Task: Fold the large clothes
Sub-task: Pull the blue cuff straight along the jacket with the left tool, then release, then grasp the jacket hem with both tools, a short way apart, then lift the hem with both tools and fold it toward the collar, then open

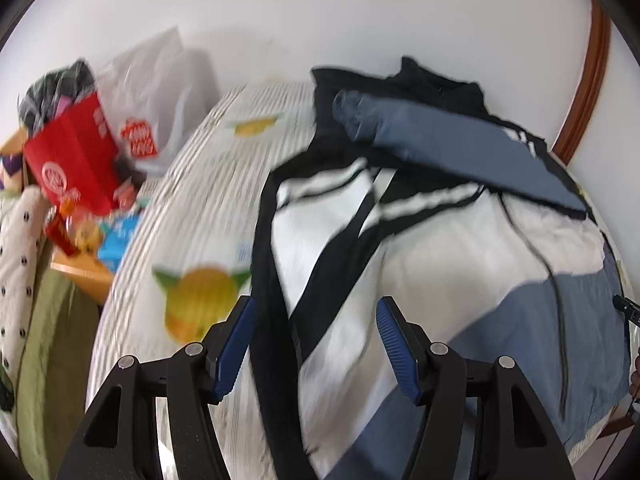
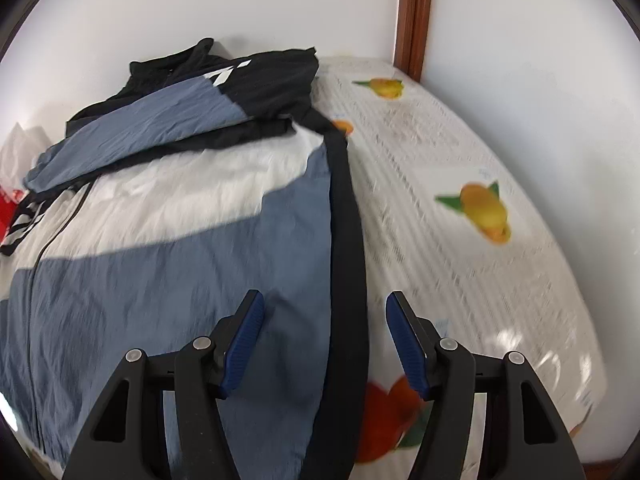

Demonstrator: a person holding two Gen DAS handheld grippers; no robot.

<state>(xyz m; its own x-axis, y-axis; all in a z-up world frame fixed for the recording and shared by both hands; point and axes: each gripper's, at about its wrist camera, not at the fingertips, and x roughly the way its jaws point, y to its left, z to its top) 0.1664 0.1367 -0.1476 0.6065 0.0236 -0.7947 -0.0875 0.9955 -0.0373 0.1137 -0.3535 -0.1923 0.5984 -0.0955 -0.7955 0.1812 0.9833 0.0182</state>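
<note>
A jacket (image 1: 460,248) in blue, white and black panels lies spread on a bed (image 1: 192,208) covered by a pale striped sheet printed with fruit. Its zip runs down the middle, black bands edge both sides, and one blue sleeve (image 1: 452,148) is folded across the chest near the black collar. The fabric looks thin and wrinkled.

The left hand-held gripper (image 1: 316,340) hovers over the jacket's black edge band, its blue-padded fingers spread wide with nothing between them. The right hand-held gripper (image 2: 324,340) is spread the same way, above the opposite black edge, with the blue panel (image 2: 160,300) under one finger and bare sheet (image 2: 460,272) under the other.

Beside the bed, a red box (image 1: 72,156) and a plastic bag (image 1: 160,92) sit among clutter.
</note>
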